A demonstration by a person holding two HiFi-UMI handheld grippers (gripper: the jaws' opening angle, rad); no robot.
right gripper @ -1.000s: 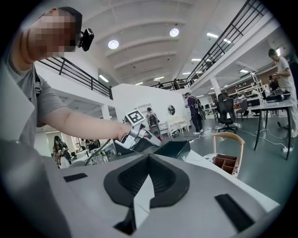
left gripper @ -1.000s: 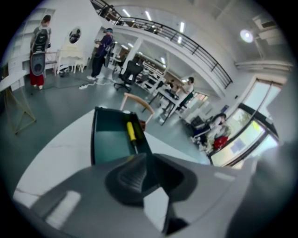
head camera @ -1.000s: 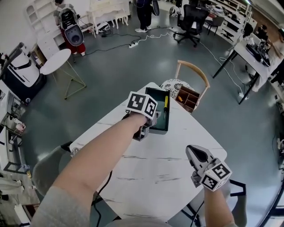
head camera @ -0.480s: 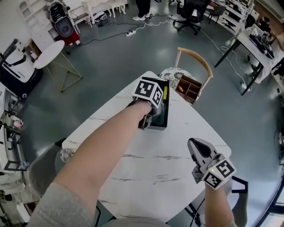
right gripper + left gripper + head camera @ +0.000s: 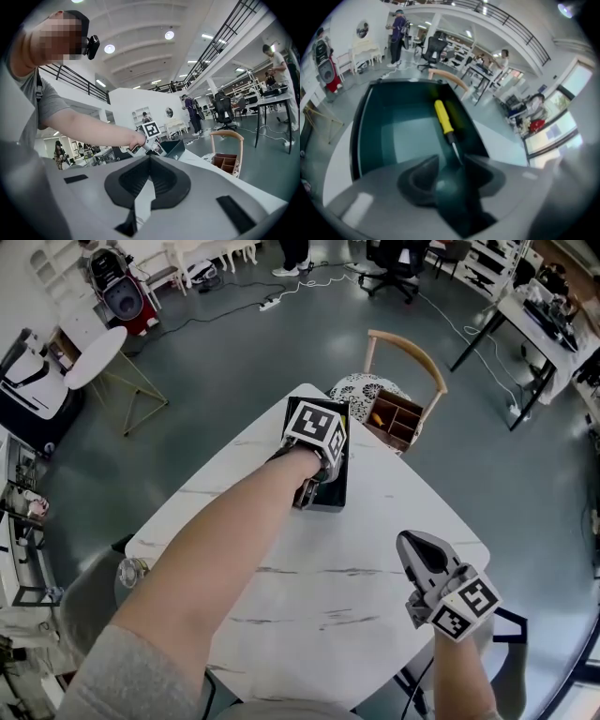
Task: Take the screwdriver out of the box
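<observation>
left gripper [image 5: 451, 165] points down into the dark green box [image 5: 401, 136] on the white table [image 5: 366, 559]. its jaws have just been opening and stand apart. the yellow-handled screwdriver [image 5: 443, 117] lies in the box, tip seemingly between them, ungripped. right gripper [image 5: 417, 549] hangs over the table, jaws together, empty.

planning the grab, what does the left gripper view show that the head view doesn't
Only the left gripper view: the yellow-handled screwdriver lying in the box, its tip at the gap between the left gripper's jaws, which have just been opening. Only the head view: the right gripper and a wooden tray. Both: the box and left gripper.
</observation>
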